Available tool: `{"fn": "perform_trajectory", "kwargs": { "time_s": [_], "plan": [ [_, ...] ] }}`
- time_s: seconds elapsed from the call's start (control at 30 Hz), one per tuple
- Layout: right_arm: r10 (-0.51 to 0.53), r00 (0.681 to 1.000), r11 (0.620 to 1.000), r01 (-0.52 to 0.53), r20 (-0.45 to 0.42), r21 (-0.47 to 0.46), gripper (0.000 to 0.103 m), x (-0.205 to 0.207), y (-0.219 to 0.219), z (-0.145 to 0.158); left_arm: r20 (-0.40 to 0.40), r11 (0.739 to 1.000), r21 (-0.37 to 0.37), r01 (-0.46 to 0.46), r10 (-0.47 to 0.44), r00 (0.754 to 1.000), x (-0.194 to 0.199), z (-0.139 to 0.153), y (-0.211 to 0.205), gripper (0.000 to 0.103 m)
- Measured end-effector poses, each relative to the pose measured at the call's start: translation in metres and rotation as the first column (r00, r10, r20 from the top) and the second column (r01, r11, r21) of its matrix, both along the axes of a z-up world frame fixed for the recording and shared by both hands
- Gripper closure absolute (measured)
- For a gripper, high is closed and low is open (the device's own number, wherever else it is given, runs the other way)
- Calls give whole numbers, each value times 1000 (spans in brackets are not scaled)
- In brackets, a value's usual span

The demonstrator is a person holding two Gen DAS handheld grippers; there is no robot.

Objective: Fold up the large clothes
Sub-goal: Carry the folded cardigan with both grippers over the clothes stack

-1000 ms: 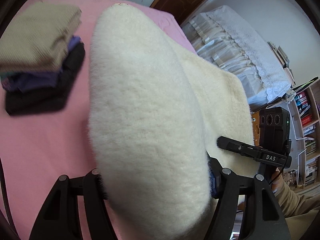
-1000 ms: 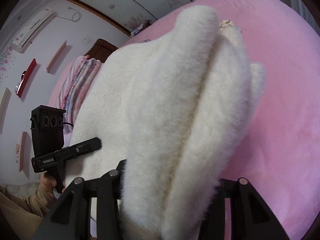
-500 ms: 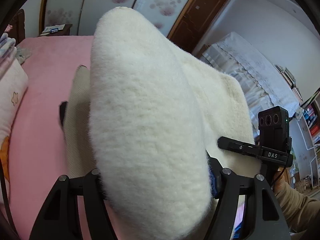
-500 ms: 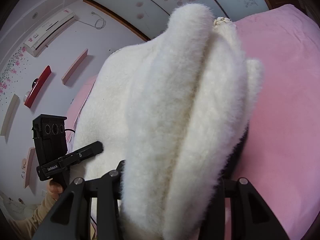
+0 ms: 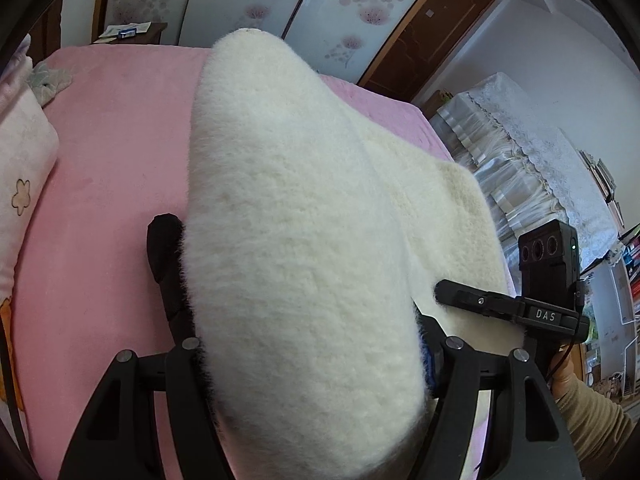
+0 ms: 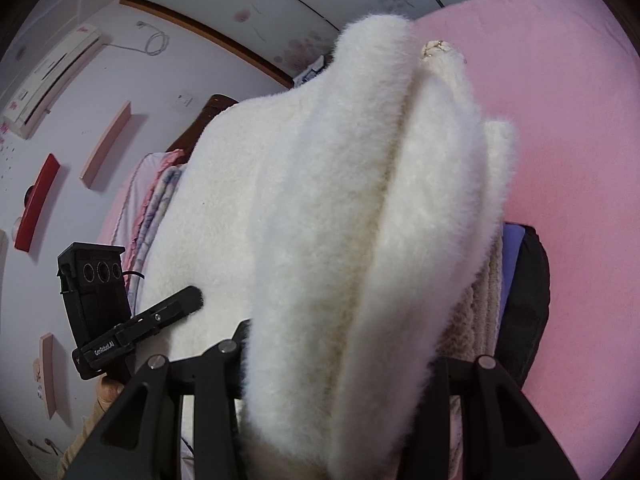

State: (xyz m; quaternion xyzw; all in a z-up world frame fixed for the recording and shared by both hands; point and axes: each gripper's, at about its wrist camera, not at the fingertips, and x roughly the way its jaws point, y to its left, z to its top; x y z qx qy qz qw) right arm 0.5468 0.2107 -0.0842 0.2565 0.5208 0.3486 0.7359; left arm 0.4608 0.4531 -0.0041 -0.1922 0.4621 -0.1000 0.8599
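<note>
A thick cream fleece garment (image 5: 304, 248) fills both views, held folded above the pink bed. My left gripper (image 5: 312, 364) is shut on one end of it; the fleece bulges out between its jaws and hides the fingertips. My right gripper (image 6: 336, 372) is shut on the other end of the fleece garment (image 6: 352, 216). Each gripper shows in the other's view, the right one in the left wrist view (image 5: 516, 304) and the left one in the right wrist view (image 6: 132, 328). A stack of folded clothes (image 6: 516, 292), beige, purple and black, lies just under the fleece.
The pink bed (image 5: 108, 152) stretches under the garment. A pale pillow (image 5: 20, 176) lies at its left edge. A lace-covered cabinet (image 5: 536, 168) and bookshelves stand to the right. A black fold of the stack (image 5: 164, 256) shows beside the fleece.
Both grippers have carried the fleece up and over the stack of folded clothes; the stack, at the far left a second ago, is now mostly hidden under the garment.
</note>
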Motion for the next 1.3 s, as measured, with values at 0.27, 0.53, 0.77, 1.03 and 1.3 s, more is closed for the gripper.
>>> {"fn": "perform_trajectory", "kwargs": {
  "time_s": [0.27, 0.53, 0.77, 1.03, 1.3],
  "plan": [
    [8, 1000, 1000, -8, -9, -19, 54, -4, 13, -17, 25, 998, -61, 10, -9, 1000, -14, -36, 19, 26],
    [28, 999, 987, -23, 29, -160, 34, 4, 31, 0, 33, 999, -29, -37, 38, 999, -29, -44, 15, 14],
    [83, 993, 942, -52, 80, -331, 31, -12, 26, 24, 41, 997, 40, -69, 68, 997, -31, -32, 5, 11],
    [69, 965, 920, 38, 255, -391, 31, -37, 8, 60, 49, 987, 112, -113, 109, 993, -37, -14, -2, 11],
    [116, 906, 901, 76, 408, -426, 31, -52, 19, 77, 177, 943, 220, -249, 213, 961, -62, 25, -4, 11]
  ]
}}
